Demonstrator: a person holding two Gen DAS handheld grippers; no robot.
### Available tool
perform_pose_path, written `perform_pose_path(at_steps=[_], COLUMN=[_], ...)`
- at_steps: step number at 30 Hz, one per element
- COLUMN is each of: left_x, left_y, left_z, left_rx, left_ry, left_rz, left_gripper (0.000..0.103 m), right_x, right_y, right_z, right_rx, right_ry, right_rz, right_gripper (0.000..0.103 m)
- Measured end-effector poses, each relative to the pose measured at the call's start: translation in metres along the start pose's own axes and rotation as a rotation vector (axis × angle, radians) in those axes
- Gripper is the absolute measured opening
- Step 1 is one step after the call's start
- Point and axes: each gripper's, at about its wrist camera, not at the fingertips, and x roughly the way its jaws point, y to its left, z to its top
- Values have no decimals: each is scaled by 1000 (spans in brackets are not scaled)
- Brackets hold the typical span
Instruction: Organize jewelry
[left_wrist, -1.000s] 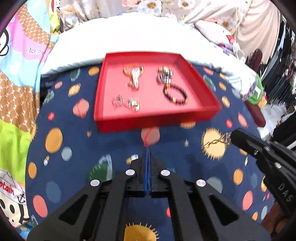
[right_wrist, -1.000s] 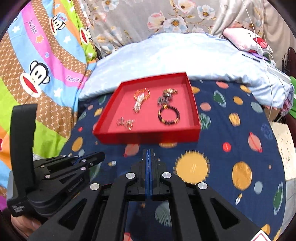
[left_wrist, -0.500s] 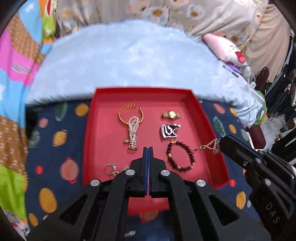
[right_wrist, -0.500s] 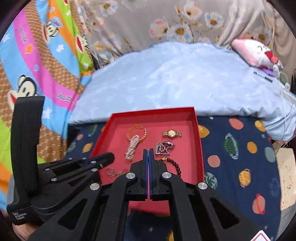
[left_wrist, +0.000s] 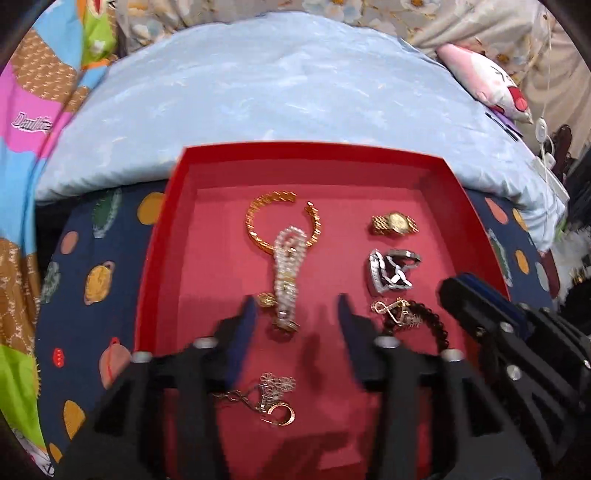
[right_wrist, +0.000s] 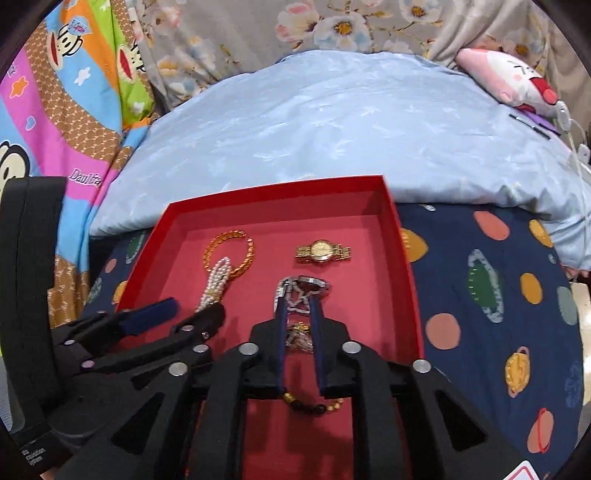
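Jewelry lay in the tray (left_wrist: 159, 258); both hand-held grippers, left (left_wrist: 295, 314) and right (right_wrist: 298, 314), had just been opening (nothing gripped), likely needing a descent onto the pearls (left_wrist: 288, 273).

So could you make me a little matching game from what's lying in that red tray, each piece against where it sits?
Things:
1. gold watch
2. gold bangle
3. dark bead bracelet
4. silver watch

Places in the red tray, seen from the left wrist camera:
A. far left, with the pearl strand lying across it
B. near right, next to the right gripper
C. far right corner area
D. right side, middle of the column

Pairs: 1-C, 2-A, 3-B, 4-D
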Motion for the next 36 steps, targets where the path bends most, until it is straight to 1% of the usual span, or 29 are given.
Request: perform_pose_path(at_steps=[1, 2, 4, 7, 13, 21, 25, 27, 29, 30, 36], left_x=[-3, -4, -8, -18, -47, -89, -103, -108, -115, -118, -127], left_y=[2, 3, 5, 6, -1, -4, -3, -2, 0, 1, 8], left_z=[-1, -1, -4, -12, -40, -82, -100, -108, -115, -119, -129], left_rx=[-9, -12, -24, -29, -18, 12, 2, 5, 4, -1, -25], left_ry=[-14, -12, -4, 1, -4, -29, -19, -13, -20, -26, -30], left_rz=[7, 4, -9, -18, 0, 41, 48, 55, 71, 80, 91], left_gripper=[59, 61, 61, 61, 61, 61, 62, 63, 71, 72, 72], right_x=[-2, -5, -15, -29, -64, -102, -115, -121, -126, -128, -133], right_y=[-2, -5, -7, -8, -6, 2, 3, 4, 5, 5, 14], right_z=[-1, -3, -8, -18, -46, -83, -99, -106, -112, -115, -128], right_rx=[9, 18, 36, 46, 62, 52, 61, 58, 63, 63, 41], right_ry=[-1, -3, -16, -17, -32, -52, -46, -46, -46, -43, -28], right_rz=[6, 11, 9, 11, -4, -58, -58, -64, -68, -69, -70], right_gripper=[27, 30, 41, 46, 55, 65, 66, 68, 70, 70, 70])
